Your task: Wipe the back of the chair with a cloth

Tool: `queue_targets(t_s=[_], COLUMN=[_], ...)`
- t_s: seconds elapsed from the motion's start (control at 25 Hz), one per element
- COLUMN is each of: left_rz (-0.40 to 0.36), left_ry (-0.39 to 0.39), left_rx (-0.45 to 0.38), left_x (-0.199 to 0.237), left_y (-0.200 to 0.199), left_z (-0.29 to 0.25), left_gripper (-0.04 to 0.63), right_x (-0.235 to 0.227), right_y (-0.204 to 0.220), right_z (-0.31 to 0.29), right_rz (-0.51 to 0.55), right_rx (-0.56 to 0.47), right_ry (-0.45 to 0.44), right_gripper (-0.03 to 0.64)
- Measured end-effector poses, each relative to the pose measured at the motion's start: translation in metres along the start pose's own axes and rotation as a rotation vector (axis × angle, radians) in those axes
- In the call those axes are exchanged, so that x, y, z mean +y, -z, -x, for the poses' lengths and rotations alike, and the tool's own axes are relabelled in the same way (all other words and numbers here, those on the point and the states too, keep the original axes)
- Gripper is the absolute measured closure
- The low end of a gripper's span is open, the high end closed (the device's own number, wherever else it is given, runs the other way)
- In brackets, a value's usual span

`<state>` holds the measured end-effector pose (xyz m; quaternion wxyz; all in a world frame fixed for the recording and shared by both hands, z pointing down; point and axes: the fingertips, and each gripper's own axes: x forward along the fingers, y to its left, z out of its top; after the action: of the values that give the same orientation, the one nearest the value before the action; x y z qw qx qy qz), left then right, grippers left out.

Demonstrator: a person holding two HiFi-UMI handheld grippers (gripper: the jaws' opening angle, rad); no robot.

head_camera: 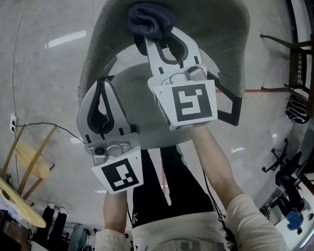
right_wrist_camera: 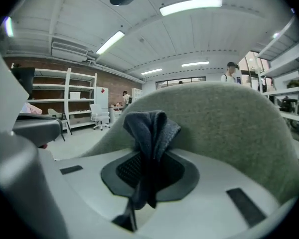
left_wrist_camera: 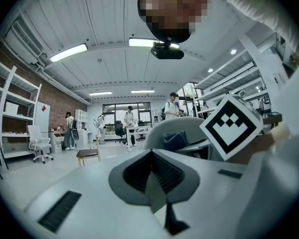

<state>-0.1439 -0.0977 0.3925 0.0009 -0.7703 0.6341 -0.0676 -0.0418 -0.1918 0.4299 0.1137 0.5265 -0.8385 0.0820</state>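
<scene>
Dark cloth [head_camera: 150, 19] in outstretched right hand-held gripper [head_camera: 158, 35] touches chair back [head_camera: 222, 30].

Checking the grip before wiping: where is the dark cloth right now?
In the head view's upper middle, the dark cloth is pinched in the right gripper, right at the grey chair backrest.

The person is wearing black trousers [head_camera: 170, 187] with white stripes down the legs, and a cream top whose sleeves [head_camera: 248, 221] are showing along the bottom of the frame. The left gripper [head_camera: 101, 90] and right gripper [head_camera: 161, 38] are showing pale grey shells with black ribbed pads, each carrying a white cube [head_camera: 187, 102] printed with a black square marker.
</scene>
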Motion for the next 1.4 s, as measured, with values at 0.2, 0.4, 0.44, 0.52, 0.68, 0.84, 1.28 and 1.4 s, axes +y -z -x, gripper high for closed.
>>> queue_targets(t_s=[0.2, 0.4, 0.44, 0.52, 0.68, 0.84, 1.28, 1.4], left_rz=[-0.016, -0.023, -0.023, -0.026, -0.036, -0.044, -0.043, -0.044], left_ry=[0.07, 0.12, 0.131, 0.155, 0.197, 0.224, 0.268, 0.274], left_rx=[0.0, -0.008, -0.012, -0.015, -0.016, -0.016, -0.03, -0.028], left_x=[-0.028, -0.053, -0.057, -0.065, -0.078, -0.087, -0.097, -0.098], left_y=[0.001, -0.003, -0.004, -0.005, -0.005, -0.006, -0.008, -0.006], left_z=[-0.015, -0.023, -0.024, -0.026, -0.029, -0.031, -0.027, -0.024], left_gripper=[0.58, 0.58, 0.58, 0.58, 0.58, 0.58, 0.58, 0.581], right_x=[-0.068, -0.103, -0.109, -0.12, -0.137, -0.149, -0.169, -0.171], right_y=[0.01, 0.011, 0.011, 0.012, 0.018, 0.022, 0.026, 0.026], right_z=[0.016, 0.039, 0.045, 0.055, 0.074, 0.091, 0.124, 0.128], right_rz=[-0.028, -0.031, -0.034, -0.05, -0.074, -0.081, -0.086, -0.08], right_rx=[0.009, 0.001, -0.001, -0.002, 0.005, 0.004, -0.002, -0.003], right_ry=[0.153, 0.256, 0.282, 0.333, 0.41, 0.469, 0.578, 0.587], right_gripper=[0.557, 0.557, 0.557, 0.557, 0.557, 0.557, 0.557, 0.557])
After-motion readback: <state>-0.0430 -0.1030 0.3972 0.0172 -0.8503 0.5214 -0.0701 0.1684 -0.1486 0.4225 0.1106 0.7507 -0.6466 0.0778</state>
